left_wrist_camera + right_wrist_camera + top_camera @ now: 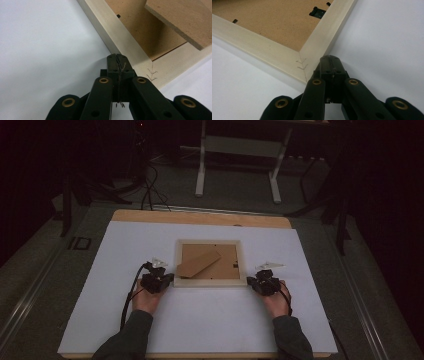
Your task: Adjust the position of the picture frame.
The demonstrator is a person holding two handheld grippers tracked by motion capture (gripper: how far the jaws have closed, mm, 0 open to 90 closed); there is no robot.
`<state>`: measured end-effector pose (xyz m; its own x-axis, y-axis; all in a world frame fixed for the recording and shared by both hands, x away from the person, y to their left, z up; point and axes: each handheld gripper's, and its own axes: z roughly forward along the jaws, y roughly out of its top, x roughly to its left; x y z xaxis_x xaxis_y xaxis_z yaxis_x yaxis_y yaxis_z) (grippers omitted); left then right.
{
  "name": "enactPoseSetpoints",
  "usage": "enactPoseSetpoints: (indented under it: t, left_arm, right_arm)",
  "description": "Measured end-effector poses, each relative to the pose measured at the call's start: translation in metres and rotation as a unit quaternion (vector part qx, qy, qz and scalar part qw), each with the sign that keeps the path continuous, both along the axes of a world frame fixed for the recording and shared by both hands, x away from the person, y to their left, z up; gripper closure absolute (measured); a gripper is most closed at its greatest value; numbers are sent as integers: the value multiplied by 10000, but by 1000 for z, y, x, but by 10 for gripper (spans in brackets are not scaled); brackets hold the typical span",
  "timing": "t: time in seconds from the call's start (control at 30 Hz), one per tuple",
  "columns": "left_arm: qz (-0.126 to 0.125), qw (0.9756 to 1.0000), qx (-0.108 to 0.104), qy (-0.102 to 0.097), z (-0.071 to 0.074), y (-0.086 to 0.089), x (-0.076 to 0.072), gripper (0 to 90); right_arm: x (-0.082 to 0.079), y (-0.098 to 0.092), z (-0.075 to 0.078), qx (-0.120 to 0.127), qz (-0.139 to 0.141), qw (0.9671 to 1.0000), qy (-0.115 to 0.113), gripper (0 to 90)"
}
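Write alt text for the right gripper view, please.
The shut black claw rests against the outer edge of a pale wooden picture frame near its mitred corner. The frame lies face down on a white surface, showing its brown backing board.

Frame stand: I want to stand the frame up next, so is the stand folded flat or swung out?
Swung out. The stand lies askew across the frame; in the left gripper view its edge is lifted off the backing.

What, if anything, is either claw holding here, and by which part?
Nothing. Both the left claw and the right claw are shut, with nothing between their jaws, each resting against a near corner of the picture frame.
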<state>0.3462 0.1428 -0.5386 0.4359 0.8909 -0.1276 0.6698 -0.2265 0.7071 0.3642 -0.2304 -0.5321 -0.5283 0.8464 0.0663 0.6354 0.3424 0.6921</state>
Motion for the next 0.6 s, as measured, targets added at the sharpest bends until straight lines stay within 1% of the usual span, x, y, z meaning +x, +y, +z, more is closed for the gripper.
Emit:
enactPoseSetpoints:
  t: [0.1,0.2,0.33,0.4,0.47,0.5,0.6]
  left_arm:
    - [-18,10000,5,-7,0,-1,0,900]
    - [-26,10000,10,-18,0,-1,0,900]
    - [-48,9999,-137,37,-1,1,0,900]
    - [-108,9997,-197,78,-1,4,0,900]
    - [-69,9996,-252,114,-1,5,1,871]
    - [-54,9996,-239,103,0,5,0,854]
    - [-93,9997,-225,66,0,6,0,851]
  right_arm:
    - [0,-3,-1,116,-41,9999,48,900]
    - [1,-4,-1,134,-47,9999,43,900]
    - [0,-4,-1,136,-52,9999,26,900]
    - [0,-5,-1,140,-26,9999,-6,900]
    - [0,-5,-2,160,2,9999,-49,898]
    - [0,-6,-1,183,6,9998,-72,885]
    - [0,-6,0,160,-15,9997,-166,854]
